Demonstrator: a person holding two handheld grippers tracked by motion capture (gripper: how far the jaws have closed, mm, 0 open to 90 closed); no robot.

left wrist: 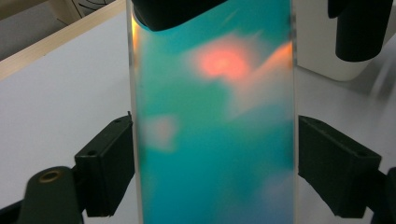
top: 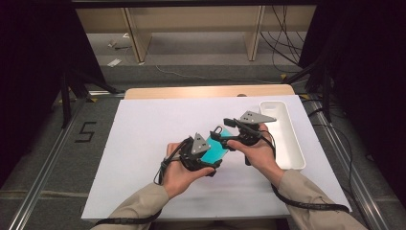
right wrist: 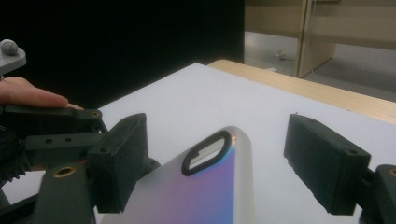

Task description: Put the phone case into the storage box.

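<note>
Midway over the counter point(top: 143, 143), phone case point(top: 214, 149) held aloft, clamped by its long edges in left fingers point(left wrist: 116, 163). Right fingers point(right wrist: 322, 161) spread either side of its camera end, not pressing. Both hands raised, wrists turned inward, tray point(top: 287, 139) beside right hand.

There are two grippers, the left gripper point(top: 210, 165) and the right gripper point(top: 229, 135), one iridescent phone case point(top: 214, 149), one white tray point(top: 282, 136) and one white sheet point(top: 143, 139).

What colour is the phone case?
Iridescent teal phone case with orange-pink glints and clear edges; best in the left gripper view.
</note>
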